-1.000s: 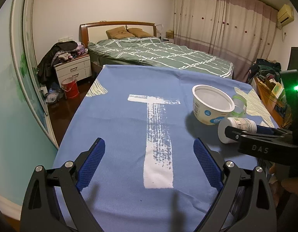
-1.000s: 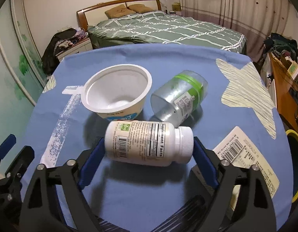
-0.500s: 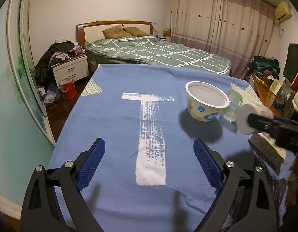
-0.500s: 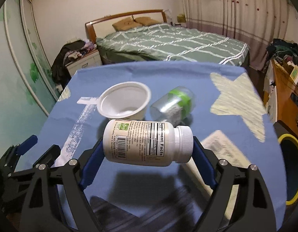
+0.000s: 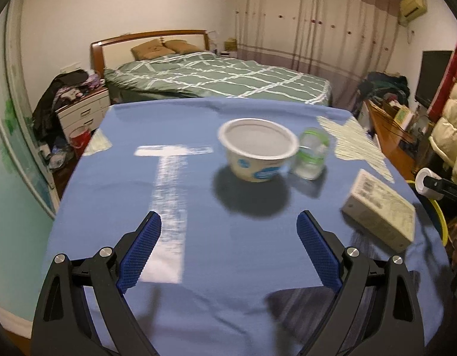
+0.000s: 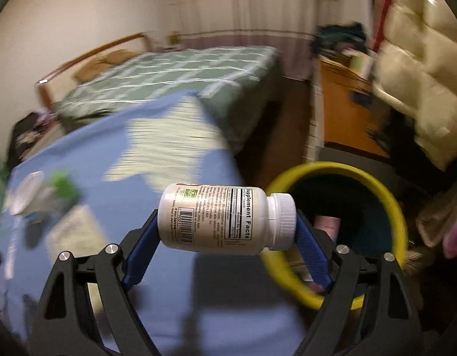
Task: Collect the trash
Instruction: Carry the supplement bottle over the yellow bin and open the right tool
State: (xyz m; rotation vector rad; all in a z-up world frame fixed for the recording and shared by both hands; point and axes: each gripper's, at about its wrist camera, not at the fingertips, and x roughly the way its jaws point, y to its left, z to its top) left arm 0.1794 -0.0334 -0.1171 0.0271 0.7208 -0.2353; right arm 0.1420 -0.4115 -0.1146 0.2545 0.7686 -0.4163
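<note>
My right gripper [image 6: 225,237] is shut on a white supplement bottle [image 6: 222,218], held sideways in the air at the table's right edge beside a yellow-rimmed bin [image 6: 347,231]. The bottle's cap [image 5: 422,181] shows at the right edge of the left wrist view. My left gripper [image 5: 228,249] is open and empty above the blue tablecloth [image 5: 198,207]. On the cloth stand a white plastic tub [image 5: 258,154], a clear jar with a green band [image 5: 311,157] and a flat cardboard box [image 5: 379,210].
The bin stands on the floor right of the table, with some trash inside [image 6: 326,222]. A bed [image 5: 216,80] lies behind the table. A wooden desk [image 5: 388,130] and a cream padded coat [image 5: 451,136] are to the right.
My right gripper lifted the supplement bottle off the table and swung it right, to the yellow-rimmed bin. My left gripper stayed open and shifted a little.
</note>
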